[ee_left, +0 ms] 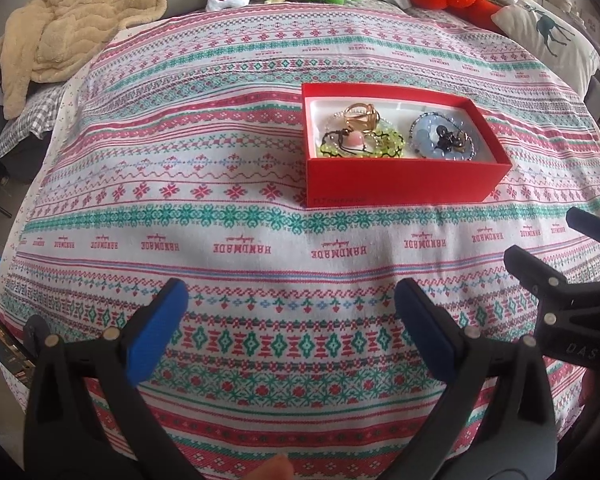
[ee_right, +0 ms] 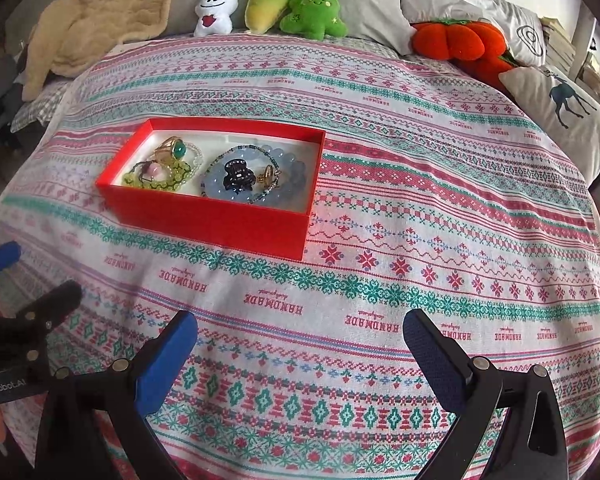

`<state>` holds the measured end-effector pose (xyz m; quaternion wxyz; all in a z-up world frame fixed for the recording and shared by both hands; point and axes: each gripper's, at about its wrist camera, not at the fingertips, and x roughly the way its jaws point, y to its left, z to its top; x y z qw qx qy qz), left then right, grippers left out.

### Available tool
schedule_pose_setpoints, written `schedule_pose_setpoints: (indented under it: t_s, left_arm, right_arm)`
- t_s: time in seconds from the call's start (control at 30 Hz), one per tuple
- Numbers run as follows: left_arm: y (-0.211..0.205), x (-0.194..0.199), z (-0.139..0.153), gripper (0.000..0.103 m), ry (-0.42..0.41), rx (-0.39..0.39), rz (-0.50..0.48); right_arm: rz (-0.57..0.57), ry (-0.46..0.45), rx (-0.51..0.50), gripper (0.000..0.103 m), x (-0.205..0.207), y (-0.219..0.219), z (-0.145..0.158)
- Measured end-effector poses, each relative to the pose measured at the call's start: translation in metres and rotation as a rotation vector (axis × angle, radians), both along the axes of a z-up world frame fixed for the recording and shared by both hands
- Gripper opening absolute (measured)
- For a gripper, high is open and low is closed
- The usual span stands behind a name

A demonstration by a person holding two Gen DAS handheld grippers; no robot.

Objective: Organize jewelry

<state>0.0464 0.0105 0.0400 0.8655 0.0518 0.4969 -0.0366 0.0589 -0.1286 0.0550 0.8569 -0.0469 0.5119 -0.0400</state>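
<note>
A red open box (ee_left: 404, 182) (ee_right: 204, 220) sits on the patterned cloth and holds the jewelry. Inside are a gold ring with a green stone (ee_right: 176, 149) (ee_left: 360, 118), a green bead bracelet (ee_left: 384, 142) (ee_right: 168, 178), a pale blue bead bracelet (ee_left: 424, 138) (ee_right: 292, 172) and a dark hair claw (ee_right: 238, 176) (ee_left: 448, 140). My left gripper (ee_left: 290, 300) is open and empty, low over the cloth, in front of and left of the box. My right gripper (ee_right: 300, 332) is open and empty, in front of and right of the box. Each gripper shows at the edge of the other's view.
The patterned cloth (ee_right: 420, 200) covers a bed. Plush toys (ee_right: 292, 4), an orange plush (ee_right: 456, 40), pillows (ee_right: 572, 108) and a beige blanket (ee_left: 72, 20) lie along the far edge.
</note>
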Motion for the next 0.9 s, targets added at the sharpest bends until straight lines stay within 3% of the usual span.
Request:
schedule_pose_setpoints:
  t_s: [0.9]
  left_arm:
    - [0.0,-0.0009,-0.002,0.103,0.0,0.008,0.0]
  right_arm:
    - [0.004,0.0,-0.004,0.103,0.0,0.0026,-0.0018]
